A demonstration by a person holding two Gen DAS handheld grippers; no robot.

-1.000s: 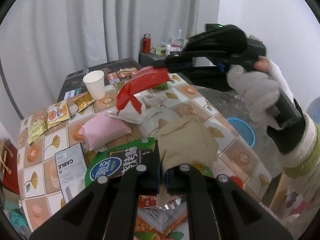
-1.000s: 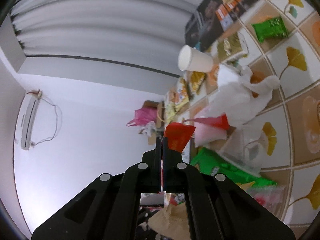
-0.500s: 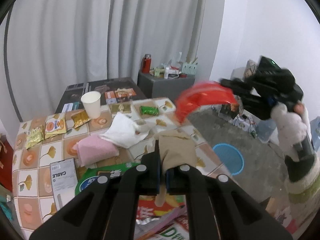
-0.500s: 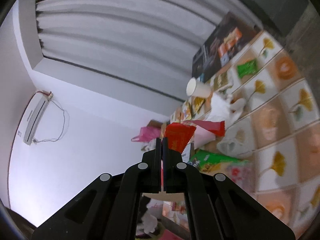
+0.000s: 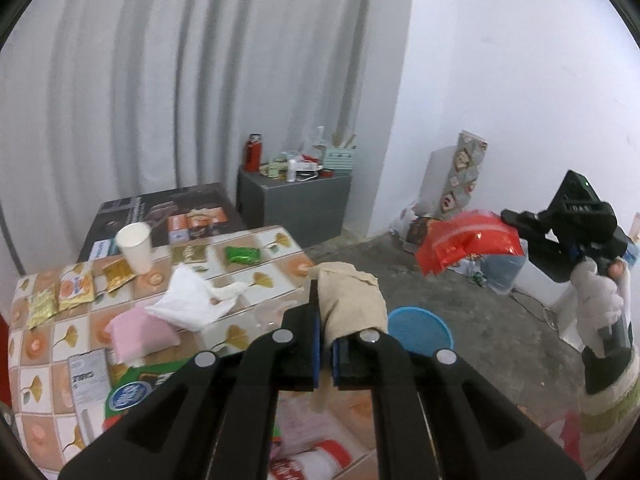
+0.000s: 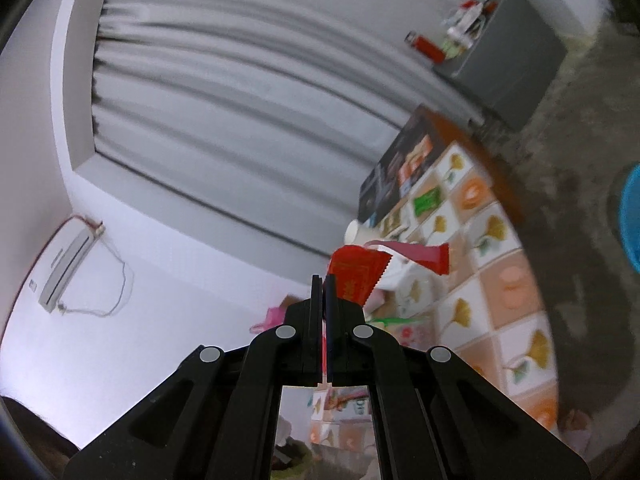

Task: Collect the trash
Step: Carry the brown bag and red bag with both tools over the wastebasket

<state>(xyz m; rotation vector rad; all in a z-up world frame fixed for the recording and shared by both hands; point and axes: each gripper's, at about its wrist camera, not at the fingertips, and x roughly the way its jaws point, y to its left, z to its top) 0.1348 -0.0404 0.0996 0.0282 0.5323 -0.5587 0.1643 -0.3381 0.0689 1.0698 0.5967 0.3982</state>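
My left gripper (image 5: 325, 322) is shut on a crumpled brown paper napkin (image 5: 349, 300), held above the table's right edge. My right gripper (image 6: 323, 292) is shut on a red plastic wrapper (image 6: 356, 276); in the left wrist view that wrapper (image 5: 468, 240) hangs in the air over the floor at the right, past the blue bin (image 5: 420, 330). On the tiled table (image 5: 280, 268) lie a white tissue (image 5: 188, 300), a pink packet (image 5: 140, 330), a green snack packet (image 5: 242, 255) and a paper cup (image 5: 135, 246).
Several gold snack packets (image 5: 76, 288) lie at the table's left. A cable box (image 5: 88, 376) and a green bag (image 5: 136, 388) lie near the front. A grey cabinet (image 5: 296, 200) with bottles stands by the curtain. Bags and boxes (image 5: 456, 184) stand along the right wall.
My right gripper carried the red wrapper off the table to the right, out over the floor. My left gripper rose and pulled back with the brown napkin.
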